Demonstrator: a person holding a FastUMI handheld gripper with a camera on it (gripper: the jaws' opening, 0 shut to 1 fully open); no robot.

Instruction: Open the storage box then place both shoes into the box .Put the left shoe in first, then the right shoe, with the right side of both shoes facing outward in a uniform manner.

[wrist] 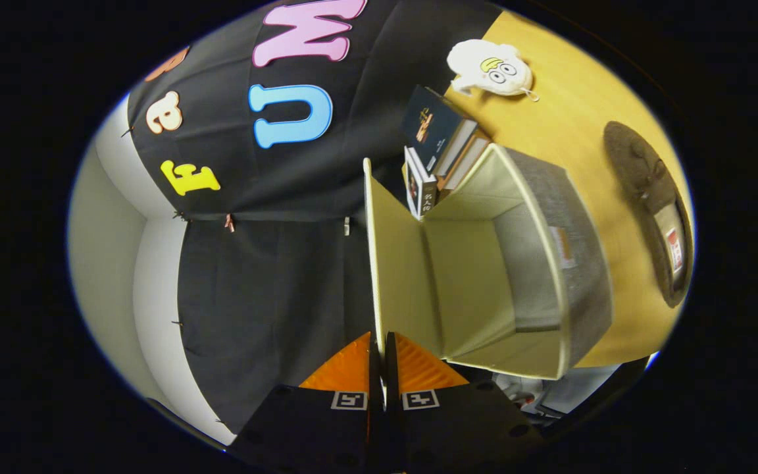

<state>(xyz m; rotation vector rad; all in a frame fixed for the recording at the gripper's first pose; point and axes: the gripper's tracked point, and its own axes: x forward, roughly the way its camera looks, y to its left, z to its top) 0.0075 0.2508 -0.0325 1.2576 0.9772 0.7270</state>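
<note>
On the wooden table (576, 125), the storage box (484, 276) stands open, its lid (395, 263) pinched between closed tongs (383, 342).

staged booth, cloth wall (274, 263), wooden table (576, 131), books (435, 151)

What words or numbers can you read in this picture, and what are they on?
Nothing reads clearly.
Dark book cover: writing too small to read.
Book spine: characters too blurred to read.
Storage box tag: too blurred.
Shoe tag: too blurred.
Gripper, fingers shut on the box lid: square markers, no words.
</note>
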